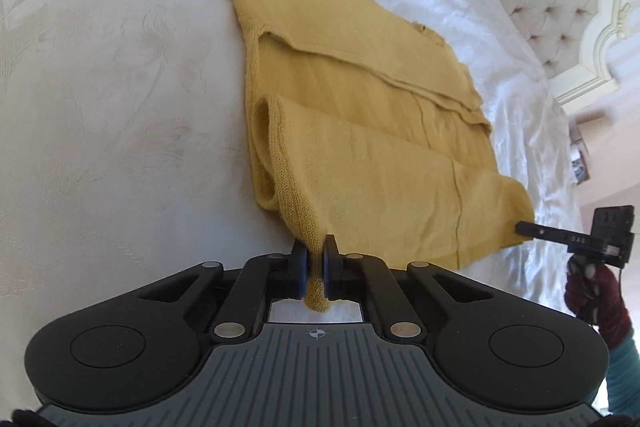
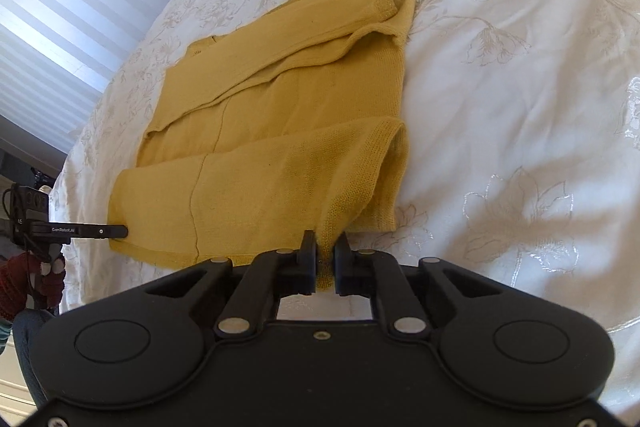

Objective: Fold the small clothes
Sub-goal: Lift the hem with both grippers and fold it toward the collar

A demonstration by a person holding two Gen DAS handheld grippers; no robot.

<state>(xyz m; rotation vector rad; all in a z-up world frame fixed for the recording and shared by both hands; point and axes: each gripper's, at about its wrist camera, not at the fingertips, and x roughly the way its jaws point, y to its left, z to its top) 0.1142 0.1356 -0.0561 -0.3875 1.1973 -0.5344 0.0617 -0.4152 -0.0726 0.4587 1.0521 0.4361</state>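
A mustard-yellow knitted garment [image 2: 280,131] lies partly folded on a white bedspread with a pale floral pattern [image 2: 500,75]. The black right gripper [image 2: 326,263] pinches its near ribbed corner. At far left, the left gripper [image 2: 120,231], held in a dark red glove [image 2: 24,287], grips the garment's other near corner.

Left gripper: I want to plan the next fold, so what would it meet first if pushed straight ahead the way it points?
The mustard knit garment itself: the left gripper already pinches its near corner, and the folded layers lie directly ahead.
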